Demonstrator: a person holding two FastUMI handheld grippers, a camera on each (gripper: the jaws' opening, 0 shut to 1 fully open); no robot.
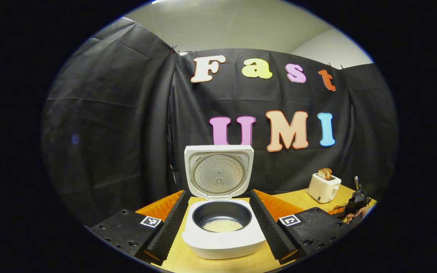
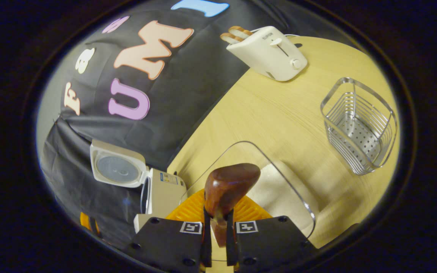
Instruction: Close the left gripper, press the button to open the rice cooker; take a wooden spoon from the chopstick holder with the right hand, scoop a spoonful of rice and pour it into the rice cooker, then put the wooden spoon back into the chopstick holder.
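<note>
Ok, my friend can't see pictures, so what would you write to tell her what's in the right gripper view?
The right claw is shut on a wooden spoon above a clear container of rice on a wooden table. An empty wire basket stands on the right, a toaster with bread at the back, and the open rice cooker on the left.

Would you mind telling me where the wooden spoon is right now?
In the right gripper view, the wooden spoon is clamped in the right gripper, bowl up over the clear rice container, with the open rice cooker on its left.
</note>
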